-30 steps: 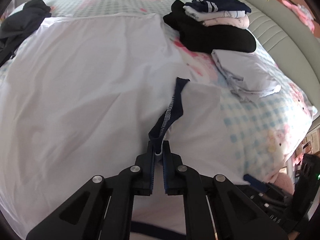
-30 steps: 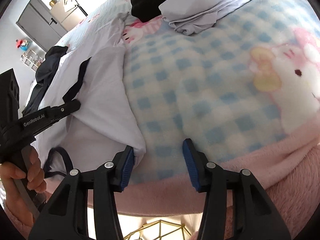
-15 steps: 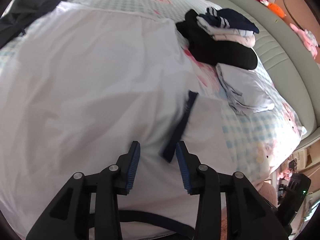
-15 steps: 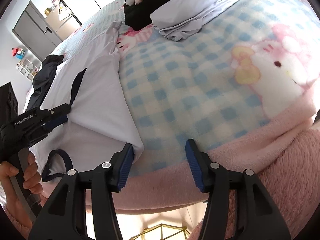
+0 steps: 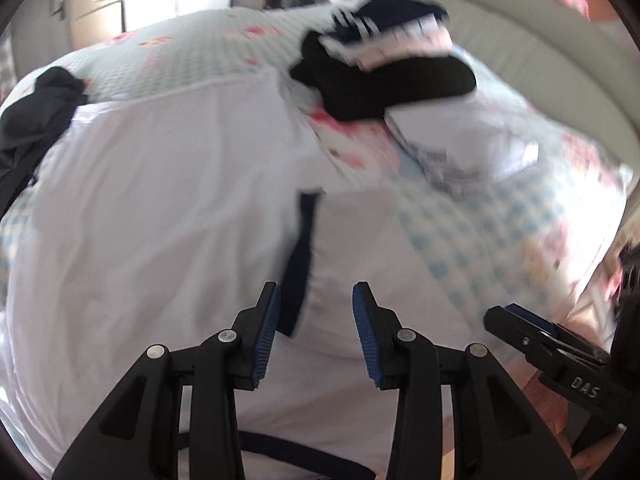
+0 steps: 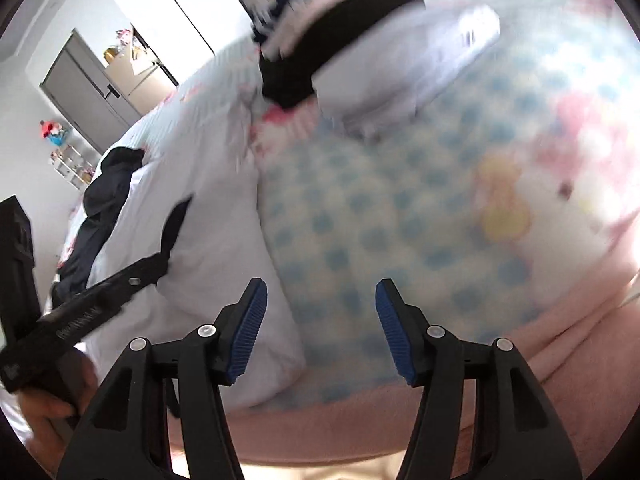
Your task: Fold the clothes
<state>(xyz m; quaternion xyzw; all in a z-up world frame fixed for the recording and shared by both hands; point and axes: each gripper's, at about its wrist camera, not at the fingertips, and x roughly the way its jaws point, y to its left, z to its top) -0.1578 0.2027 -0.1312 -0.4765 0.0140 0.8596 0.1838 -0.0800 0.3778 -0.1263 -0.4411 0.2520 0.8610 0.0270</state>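
Observation:
A white garment point(image 5: 160, 208) with a navy trim strip point(image 5: 300, 264) lies spread on the bed, its right side folded inward. My left gripper point(image 5: 316, 292) hovers open just above it. The trim's near end lies under its left finger, not gripped. In the right wrist view the garment's folded corner point(image 6: 272, 360) rests by the left finger of my right gripper point(image 6: 320, 288). That gripper's jaws are opening with nothing between them. The left gripper point(image 6: 132, 276) shows there over the trim point(image 6: 176, 220), held by a hand point(image 6: 44, 404). The right gripper's tip point(image 5: 520, 324) shows at the lower right.
A stack of folded clothes point(image 5: 384, 60), black at the bottom, sits at the far right beside a folded pale item point(image 5: 452, 136). A dark crumpled garment point(image 5: 36, 112) lies far left. A blue checked blanket point(image 6: 400, 208) covers the bed; a padded headboard point(image 5: 520, 48) runs along the right.
My left gripper let go of the navy trim, opened and drew up and back; the trim now lies flat on the garment. My right gripper's jaws have widened. Both views are now blurred.

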